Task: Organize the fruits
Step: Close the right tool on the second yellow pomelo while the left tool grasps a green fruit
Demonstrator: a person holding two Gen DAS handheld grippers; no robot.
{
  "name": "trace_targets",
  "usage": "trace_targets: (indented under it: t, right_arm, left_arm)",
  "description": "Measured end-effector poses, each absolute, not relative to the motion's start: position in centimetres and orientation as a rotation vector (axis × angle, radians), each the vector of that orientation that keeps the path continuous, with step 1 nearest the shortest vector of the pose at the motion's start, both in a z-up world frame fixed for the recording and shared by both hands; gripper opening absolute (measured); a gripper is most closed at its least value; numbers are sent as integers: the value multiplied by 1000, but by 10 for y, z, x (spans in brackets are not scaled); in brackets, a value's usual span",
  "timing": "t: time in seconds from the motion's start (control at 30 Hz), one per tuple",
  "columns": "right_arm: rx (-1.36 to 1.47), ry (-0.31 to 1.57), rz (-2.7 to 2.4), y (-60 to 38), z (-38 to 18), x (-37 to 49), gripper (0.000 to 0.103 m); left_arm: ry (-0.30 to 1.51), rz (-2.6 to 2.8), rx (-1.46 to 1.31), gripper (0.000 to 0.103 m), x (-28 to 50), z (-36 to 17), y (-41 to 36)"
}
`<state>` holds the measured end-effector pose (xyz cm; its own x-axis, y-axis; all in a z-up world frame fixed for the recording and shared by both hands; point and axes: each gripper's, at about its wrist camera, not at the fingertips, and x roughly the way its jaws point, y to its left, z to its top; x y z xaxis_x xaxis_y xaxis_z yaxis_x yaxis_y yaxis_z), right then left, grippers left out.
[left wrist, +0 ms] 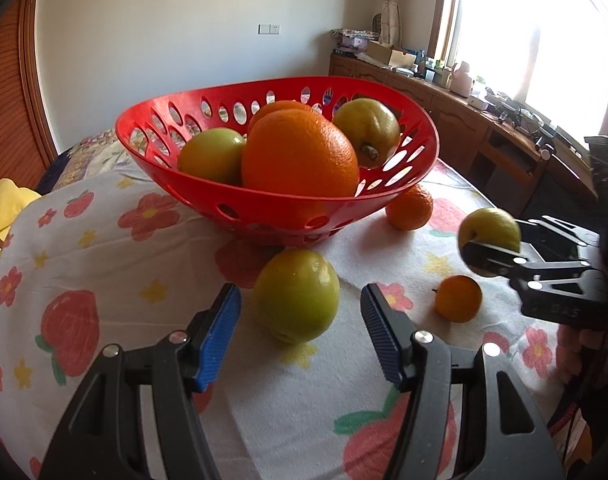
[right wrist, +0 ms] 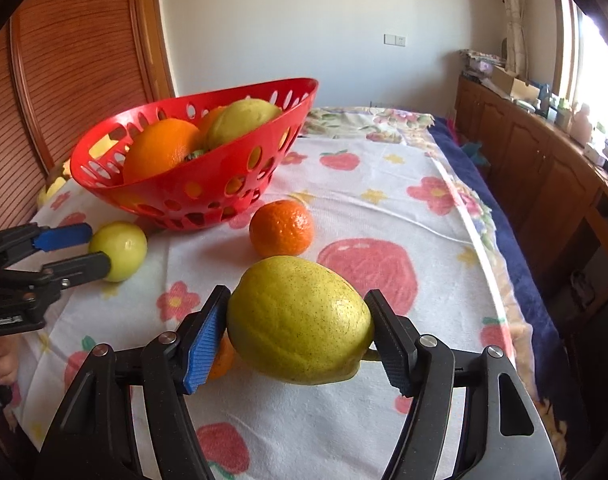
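Observation:
A red perforated basket [left wrist: 263, 204] [right wrist: 207, 176] holds a large orange [left wrist: 299, 152], green apples [left wrist: 211, 156] and a pear [left wrist: 368, 126]. My left gripper [left wrist: 299, 304] [right wrist: 99, 249] is open around a green apple [left wrist: 295, 294] [right wrist: 121, 250] that rests on the cloth, with a small gap at each pad. My right gripper [right wrist: 297, 300] [left wrist: 492, 256] is shut on a yellow pear [right wrist: 299, 320] [left wrist: 490, 228], held just above the cloth. A tangerine [left wrist: 410, 208] [right wrist: 281, 226] lies beside the basket. A smaller orange [left wrist: 458, 298] [right wrist: 223, 360] sits under the pear.
The fruit-print tablecloth [right wrist: 384, 200] covers the table, whose right edge [right wrist: 500, 280] drops to a dark blue cover. A wooden cabinet [left wrist: 464, 136] with clutter runs under the window. A yellow object [left wrist: 3, 208] lies at the table's left. A hand [right wrist: 1, 360] holds the left gripper.

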<state>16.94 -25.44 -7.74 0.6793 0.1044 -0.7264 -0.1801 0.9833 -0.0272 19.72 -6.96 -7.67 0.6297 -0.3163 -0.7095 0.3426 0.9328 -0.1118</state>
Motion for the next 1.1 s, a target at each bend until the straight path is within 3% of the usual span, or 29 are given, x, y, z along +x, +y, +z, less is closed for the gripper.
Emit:
trace_targets:
  t: [0.67,0.8,1.1]
  right_arm:
    - [-77,786,154,-260,-78,135,71]
    - [-68,789,147,-262,-82,136,71]
    - [-67,791,153,-262,-85,136,71]
  left_arm:
    - [846,-373,73,63,215,-93,-77]
    - [838,-389,70,49,214,-91,-77]
    - [828,-397,106,49,201,-87,-75]
